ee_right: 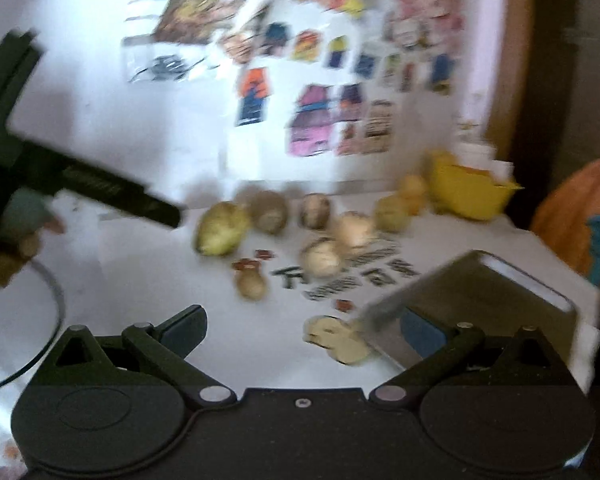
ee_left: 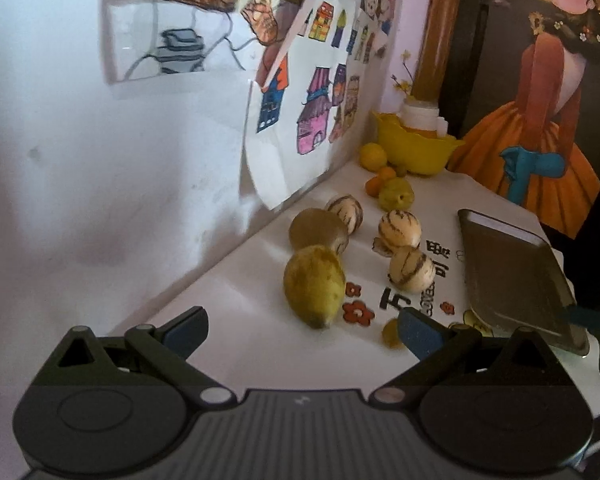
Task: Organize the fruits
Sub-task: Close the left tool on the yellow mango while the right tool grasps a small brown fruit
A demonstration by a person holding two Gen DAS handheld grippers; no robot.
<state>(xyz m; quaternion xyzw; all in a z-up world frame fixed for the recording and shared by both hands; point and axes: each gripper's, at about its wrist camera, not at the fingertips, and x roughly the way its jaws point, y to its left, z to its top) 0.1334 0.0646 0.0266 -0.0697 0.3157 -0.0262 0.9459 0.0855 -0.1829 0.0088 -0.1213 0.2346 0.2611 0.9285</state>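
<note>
Now | L gripper (ee_left: 304, 330) jaws wide, empty | R gripper (ee_right: 304, 330) same | fruits (ee_left: 315, 285) loose by tray (ee_left: 512, 276)

From my seat the left wrist view was dim but fairly sharp — the fruits (ee_left: 316, 284) cast soft shadows on the white table (ee_left: 236, 312), and the metal tray (ee_left: 512, 276) carried a pale band of glare along its far rim. The wall (ee_left: 80, 160) looked washed-out and bluish. Both views curved hard at their edges, with black corners. The right wrist view was smeared by motion blur — the drawings (ee_right: 320, 92) and the yellow bowl (ee_right: 472, 196) were streaked, their details unreadable.
</note>
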